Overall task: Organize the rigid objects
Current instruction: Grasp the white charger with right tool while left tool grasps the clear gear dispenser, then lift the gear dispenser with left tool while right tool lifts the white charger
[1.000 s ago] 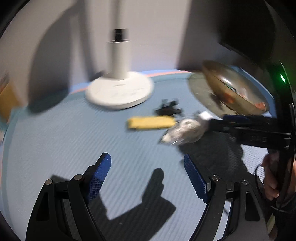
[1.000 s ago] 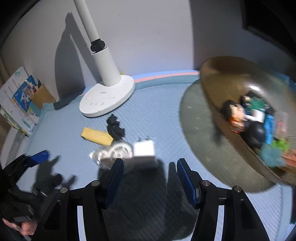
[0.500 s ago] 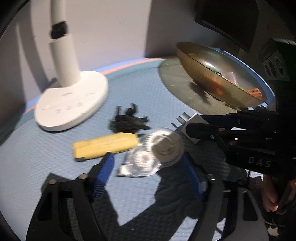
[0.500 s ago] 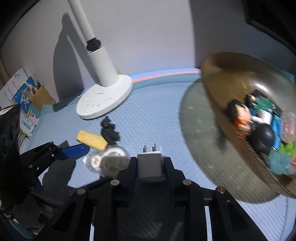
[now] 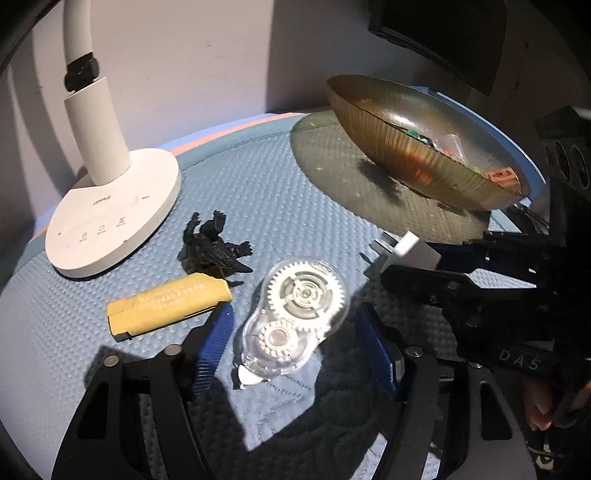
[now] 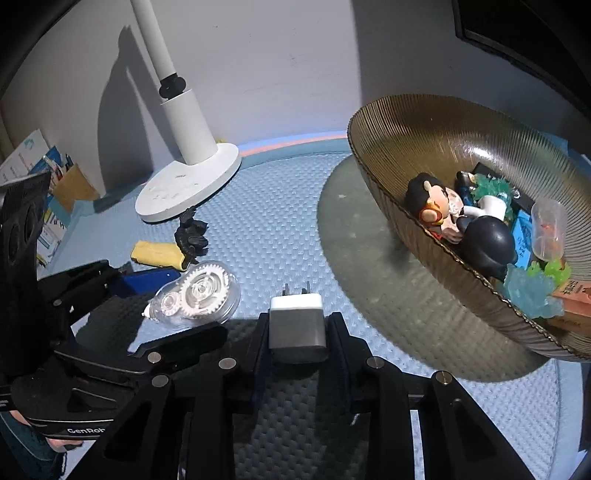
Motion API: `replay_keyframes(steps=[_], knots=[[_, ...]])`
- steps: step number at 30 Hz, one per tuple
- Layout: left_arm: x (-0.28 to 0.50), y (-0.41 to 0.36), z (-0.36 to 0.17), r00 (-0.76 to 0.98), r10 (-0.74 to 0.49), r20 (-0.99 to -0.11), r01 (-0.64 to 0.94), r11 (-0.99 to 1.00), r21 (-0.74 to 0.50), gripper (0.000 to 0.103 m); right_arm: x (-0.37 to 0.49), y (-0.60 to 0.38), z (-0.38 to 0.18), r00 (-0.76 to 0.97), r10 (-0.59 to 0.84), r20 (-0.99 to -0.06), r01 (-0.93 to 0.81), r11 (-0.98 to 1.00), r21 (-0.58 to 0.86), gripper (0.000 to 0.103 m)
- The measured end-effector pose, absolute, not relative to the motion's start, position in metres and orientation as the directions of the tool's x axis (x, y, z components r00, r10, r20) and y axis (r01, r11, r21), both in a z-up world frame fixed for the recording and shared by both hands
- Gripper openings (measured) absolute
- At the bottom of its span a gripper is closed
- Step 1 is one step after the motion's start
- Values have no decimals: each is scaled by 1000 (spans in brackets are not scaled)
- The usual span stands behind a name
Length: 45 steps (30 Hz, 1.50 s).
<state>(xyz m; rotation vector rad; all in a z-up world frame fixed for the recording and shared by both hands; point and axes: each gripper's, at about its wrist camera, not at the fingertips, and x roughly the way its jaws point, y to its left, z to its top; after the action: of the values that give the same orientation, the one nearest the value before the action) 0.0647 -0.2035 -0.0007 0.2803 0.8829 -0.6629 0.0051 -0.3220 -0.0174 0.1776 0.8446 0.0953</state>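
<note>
My right gripper (image 6: 298, 328) is shut on a white plug charger (image 6: 297, 325), held just above the blue mat; it also shows in the left wrist view (image 5: 408, 251). My left gripper (image 5: 297, 347) is open, its blue pads either side of a clear correction tape dispenser (image 5: 295, 317) lying on the mat, not touching it; the dispenser also shows in the right wrist view (image 6: 195, 293). A yellow lighter (image 5: 168, 306) and a black toy figure (image 5: 216, 245) lie just beyond. A ribbed amber glass bowl (image 6: 410, 147) at the right holds several small toys.
A white desk lamp base (image 5: 110, 214) stands at the back left, close to the black figure. A wall runs behind the mat. Papers and a box (image 6: 44, 177) sit at the far left edge. A dark monitor (image 5: 439, 29) hangs at the upper right.
My right gripper closed on the white charger and lifted it slightly. My left gripper moved forward and down until its open fingers straddle the tape dispenser.
</note>
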Motion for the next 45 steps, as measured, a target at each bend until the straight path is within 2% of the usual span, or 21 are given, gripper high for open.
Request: replay_keyframes(steps=[1, 7, 12, 22, 24, 26, 27, 39, 40, 43, 45], knots=[[64, -204, -1, 465, -410, -785, 634, 773, -28, 51, 6, -322, -17, 664, 151, -733, -14, 982, 190, 30], [50, -197, 3, 492, -395, -775, 619, 786, -8, 51, 2, -310, -14, 674, 128, -728, -41, 990, 137, 28], [19, -163, 10, 509, -393, -766, 583, 812, -29, 51, -22, -303, -6, 667, 212, -715, -94, 975, 201, 27], [-25, -71, 7, 565, -296, -770, 388, 919, -68, 51, -83, -263, -10, 631, 229, -742, -159, 973, 165, 28], [-28, -68, 4, 567, -295, -769, 384, 921, -70, 51, -82, -258, -18, 611, 212, -762, -148, 977, 153, 35], [-29, -64, 0, 570, -299, -766, 376, 923, -81, 52, -80, -258, -22, 607, 227, -761, -140, 974, 179, 50], [-31, -63, 0, 577, -304, -758, 377, 923, -83, 52, -82, -257, -20, 616, 233, -752, -139, 972, 187, 52], [-37, -70, -1, 605, -256, -754, 369, 929, -20, 52, -73, -254, -23, 643, 167, -747, -83, 985, 149, 52], [-37, -71, -1, 609, -247, -753, 365, 931, -10, 52, -74, -252, -23, 646, 152, -748, -83, 988, 129, 52], [-37, -72, -2, 618, -230, -752, 358, 934, 9, 52, -76, -242, -22, 663, 98, -742, -83, 995, 58, 27], [-37, -72, -2, 620, -227, -752, 356, 934, 12, 52, -78, -239, -21, 669, 99, -736, -97, 994, 45, 26]])
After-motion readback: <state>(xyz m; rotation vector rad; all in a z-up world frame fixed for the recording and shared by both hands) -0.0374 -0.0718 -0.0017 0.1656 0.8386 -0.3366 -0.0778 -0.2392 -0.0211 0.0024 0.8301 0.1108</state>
